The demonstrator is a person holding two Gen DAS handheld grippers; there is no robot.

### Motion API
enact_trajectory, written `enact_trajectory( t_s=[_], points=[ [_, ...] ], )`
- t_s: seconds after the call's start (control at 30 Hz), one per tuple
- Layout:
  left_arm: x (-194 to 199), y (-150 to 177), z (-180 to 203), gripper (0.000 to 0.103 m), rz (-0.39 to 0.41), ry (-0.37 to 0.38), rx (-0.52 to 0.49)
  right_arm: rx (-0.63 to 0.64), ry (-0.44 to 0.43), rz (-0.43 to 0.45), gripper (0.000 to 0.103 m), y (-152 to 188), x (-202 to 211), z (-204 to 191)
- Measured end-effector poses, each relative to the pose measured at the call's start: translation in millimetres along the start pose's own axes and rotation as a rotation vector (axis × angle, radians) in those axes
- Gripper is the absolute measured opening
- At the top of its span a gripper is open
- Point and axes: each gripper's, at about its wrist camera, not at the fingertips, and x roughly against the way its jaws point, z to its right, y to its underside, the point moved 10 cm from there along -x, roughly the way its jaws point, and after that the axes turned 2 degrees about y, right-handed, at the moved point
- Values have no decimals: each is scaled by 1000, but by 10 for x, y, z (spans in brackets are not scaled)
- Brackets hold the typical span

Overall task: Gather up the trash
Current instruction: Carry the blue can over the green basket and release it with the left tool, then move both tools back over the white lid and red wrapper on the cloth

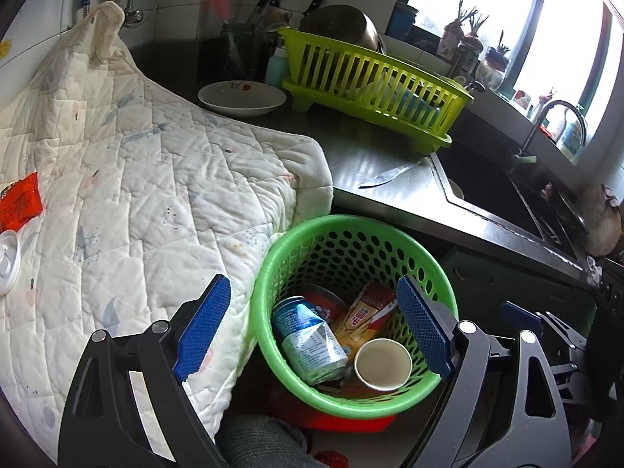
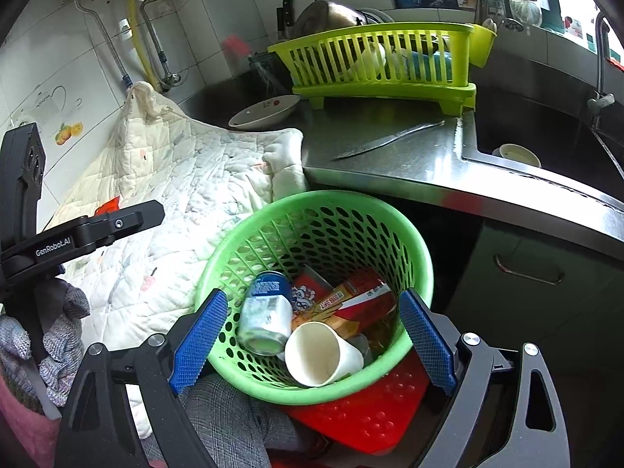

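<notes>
A green perforated basket (image 1: pixel 273 273) (image 2: pixel 218 265) stands on a red stool in front of the counter. In it lie a blue-and-white can (image 1: pixel 308 339) (image 2: pixel 267 312), a white paper cup (image 1: pixel 382 364) (image 2: pixel 318 353), a red-and-yellow carton (image 1: pixel 366 312) (image 2: pixel 351 296) and a red wrapper. My left gripper (image 1: pixel 312 327) is open and empty above the basket. My right gripper (image 2: pixel 312 339) is open and empty above the basket. A red wrapper (image 1: pixel 19 202) (image 2: pixel 109 204) and a white lid (image 1: pixel 7 261) lie on the quilted cloth (image 1: pixel 136 195) at the left.
A lime dish rack (image 1: pixel 374 89) (image 2: pixel 382 62), a white bowl (image 1: pixel 241 97) (image 2: pixel 265 111) and a knife (image 1: pixel 390 173) (image 2: pixel 386 138) are on the steel counter. The sink (image 1: pixel 491 191) (image 2: pixel 522 136) lies to the right, with a cup in it.
</notes>
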Motion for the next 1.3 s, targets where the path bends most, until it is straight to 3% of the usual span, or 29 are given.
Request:
enact_trajectory(
  t_s=[0.63,1.1,1.3],
  points=[
    [449,28,-893,86,55,-179,121,106,-101,-2,87,-195,-151,-714],
    [891,108,-2115,86,91,-416,224,183,-178,-46,88,-214,-406,-1301],
    [981,140,-2617,94,61,-475,232,230,-203,-66,88,-220,-513,-1585]
  ],
)
